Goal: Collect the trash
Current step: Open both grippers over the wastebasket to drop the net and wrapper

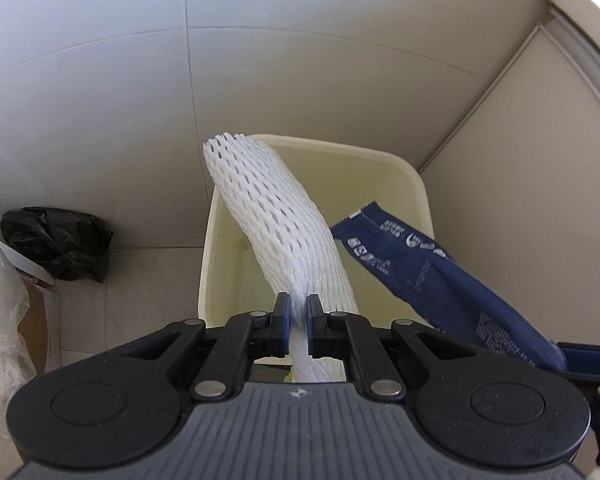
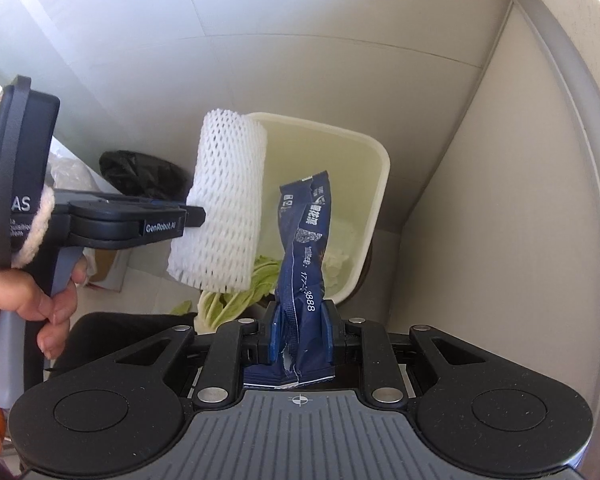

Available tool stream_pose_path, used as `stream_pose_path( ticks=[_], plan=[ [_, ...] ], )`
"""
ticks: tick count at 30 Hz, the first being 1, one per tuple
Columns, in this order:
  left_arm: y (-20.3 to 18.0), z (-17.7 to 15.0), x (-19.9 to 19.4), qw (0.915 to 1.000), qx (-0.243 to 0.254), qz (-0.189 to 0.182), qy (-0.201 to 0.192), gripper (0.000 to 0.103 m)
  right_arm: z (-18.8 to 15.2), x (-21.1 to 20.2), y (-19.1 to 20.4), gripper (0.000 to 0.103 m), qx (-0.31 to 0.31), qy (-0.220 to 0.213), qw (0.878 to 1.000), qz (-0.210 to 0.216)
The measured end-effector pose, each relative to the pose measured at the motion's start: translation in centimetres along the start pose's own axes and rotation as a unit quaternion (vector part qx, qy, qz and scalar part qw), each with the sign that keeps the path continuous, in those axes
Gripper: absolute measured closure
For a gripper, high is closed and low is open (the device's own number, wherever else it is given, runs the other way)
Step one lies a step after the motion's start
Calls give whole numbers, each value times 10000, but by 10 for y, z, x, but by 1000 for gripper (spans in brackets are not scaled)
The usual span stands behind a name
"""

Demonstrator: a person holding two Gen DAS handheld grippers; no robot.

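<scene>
Nearly done: left gripper [image 1: 298, 307] clenched on white foam mesh sleeve [image 1: 272, 220], right gripper [image 2: 300, 320] clenched on crumpled dark-blue foil wrapper [image 2: 305, 248], both above cream plastic bin [image 1: 416, 184]; dropping left.

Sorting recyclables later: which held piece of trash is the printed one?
The dark blue wrapper in the right gripper; it carries white print. The left gripper holds a plain white foam net sleeve.

Both views are being lit evenly by soft daylight, with shadows being kept faint. Straight lines are being bent by fisheye distortion, and the corners are being darkened.
</scene>
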State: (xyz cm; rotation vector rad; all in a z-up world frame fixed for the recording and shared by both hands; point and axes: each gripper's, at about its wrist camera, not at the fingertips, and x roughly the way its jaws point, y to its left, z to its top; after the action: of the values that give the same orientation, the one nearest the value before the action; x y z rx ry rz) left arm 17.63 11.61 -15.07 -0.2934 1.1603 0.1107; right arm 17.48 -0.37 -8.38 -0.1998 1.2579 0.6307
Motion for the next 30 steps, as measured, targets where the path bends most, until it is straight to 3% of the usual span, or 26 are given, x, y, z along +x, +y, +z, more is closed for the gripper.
stream_pose_path(
  ticks=[6,8,10,15,21,30],
  plan=[
    [1,4,13,9998,40,56,161,95,1,0,-2,80,146,-116,9997,169],
    [1,5,14,10000,61,40,56,89,1,-1,-2,78,259,-208,9992,225],
    [-1,4,11,9998,118,133,-135,74,2,-4,-2,69,295,-252,9990,227],
    [-3,1,9,9992,242,163,-268,67,2,-14,-2,59,246,-368,9990,58],
    [-1,2,6,9990,209,192,-331,54,3,-19,0,55,223,-385,9990,-26],
    [-5,5,-3,9985,206,233,-453,47,0,-32,1,53,283,-623,9977,24]
  ],
)
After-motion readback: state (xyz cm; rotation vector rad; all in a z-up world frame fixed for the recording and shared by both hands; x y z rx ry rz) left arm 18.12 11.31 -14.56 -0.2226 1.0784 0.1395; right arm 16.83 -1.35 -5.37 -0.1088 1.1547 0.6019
